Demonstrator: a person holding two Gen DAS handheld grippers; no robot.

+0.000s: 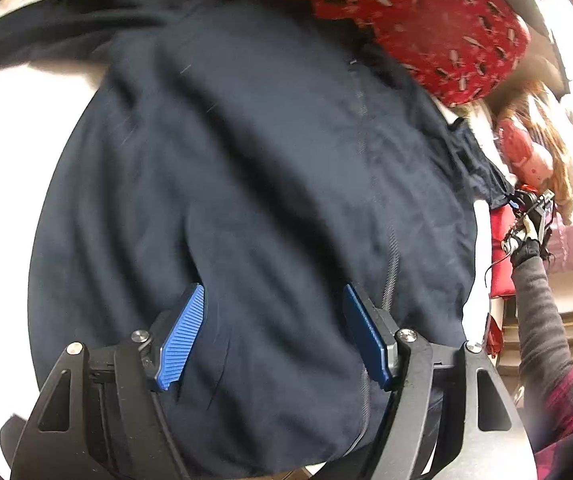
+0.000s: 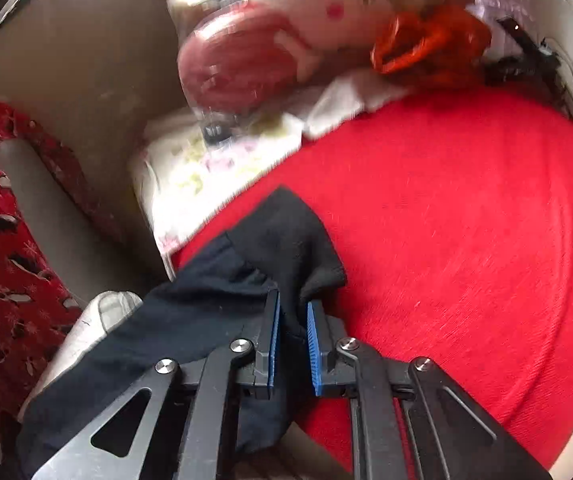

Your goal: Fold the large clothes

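Blue ribbed pads (image 2: pixel 313 350) on the right gripper (image 2: pixel 292 344) stand narrow, with a bunched corner of the dark navy garment (image 2: pixel 214 308) pinched between them; a tuft of the cloth pokes out past the fingertips, and the rest trails down and to the left under the frame. The left gripper (image 1: pixel 272 336) has its jaws spread wide, nothing between them, and sits close over the broad middle of the same garment (image 1: pixel 246 184), which lies spread across a white surface (image 1: pixel 6 168). Whether its fingertips touch the fabric I cannot tell. In the left view the right gripper (image 1: pixel 528 210) shows off at the far side, holding the garment's edge up so that the corner is drawn to a point. The cloth looks thin, soft and limp: it creases in long shallow folds, drapes with no stiffness, and a stitched seam (image 1: pixel 366 168) runs down its length. It should be light but floppy, likely to sag and slide if held at one point only, so the hems and corners, where the fabric is doubled, are the surest places to grip, with the two holds kept well apart. Beyond the garment lie a red patterned cloth (image 1: pixel 426 12), and on the right side a plain red cloth (image 2: pixel 466 216) with a soft toy (image 2: pixel 286 36) behind it.
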